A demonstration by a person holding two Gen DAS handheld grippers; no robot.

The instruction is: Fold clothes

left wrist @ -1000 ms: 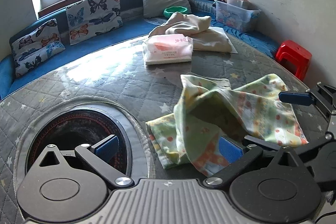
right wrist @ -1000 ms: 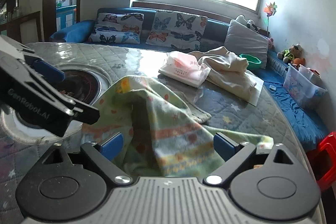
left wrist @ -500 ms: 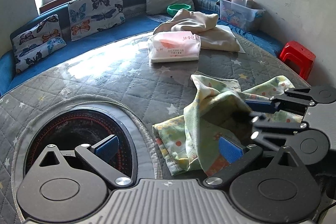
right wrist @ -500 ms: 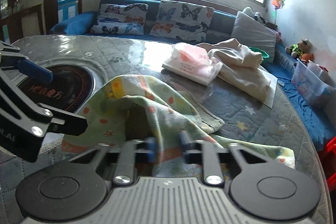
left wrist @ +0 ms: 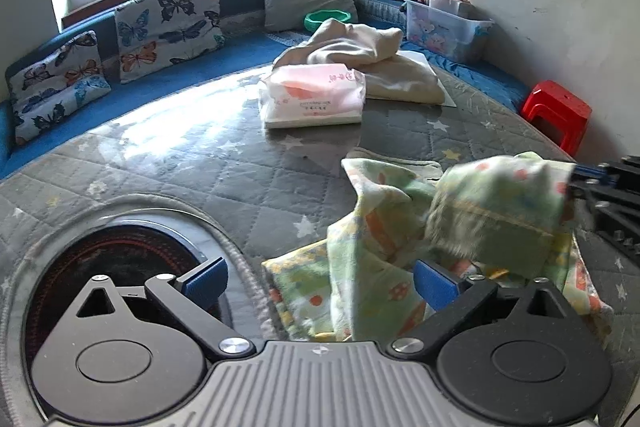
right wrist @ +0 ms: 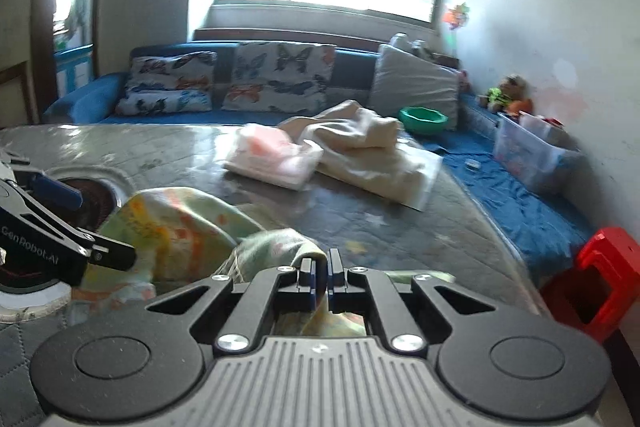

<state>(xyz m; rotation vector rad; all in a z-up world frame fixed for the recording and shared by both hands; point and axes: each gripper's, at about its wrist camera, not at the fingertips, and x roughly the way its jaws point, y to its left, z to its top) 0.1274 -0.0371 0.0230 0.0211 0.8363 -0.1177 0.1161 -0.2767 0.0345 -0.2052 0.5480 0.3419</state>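
Note:
A green patterned cloth [left wrist: 380, 267] lies crumpled on the grey quilted table [left wrist: 200, 163]. My right gripper [right wrist: 320, 279] is shut on a fold of the cloth [right wrist: 172, 227] and holds it raised. In the left wrist view, the right gripper [left wrist: 592, 179] enters from the right edge with that fold hanging from it. My left gripper [left wrist: 320, 283] stands wide at the cloth's near-left corner. Its jaws are closing, with the cloth's edge between them and the pads not touching it. From the right wrist view, the left gripper [right wrist: 86, 223] shows at the left.
A pink tissue pack [left wrist: 312, 95] and a heap of beige cloth [left wrist: 360, 55] lie at the table's far side. A round dark burner recess [left wrist: 100, 255] is under my left gripper. A red stool [left wrist: 556, 115], a plastic box [left wrist: 444, 27] and a cushioned bench surround the table.
My right gripper has shut on a fold of the green cloth and drawn it up and to the right. The left gripper has edged toward the cloth's corner, its jaws slightly narrower.

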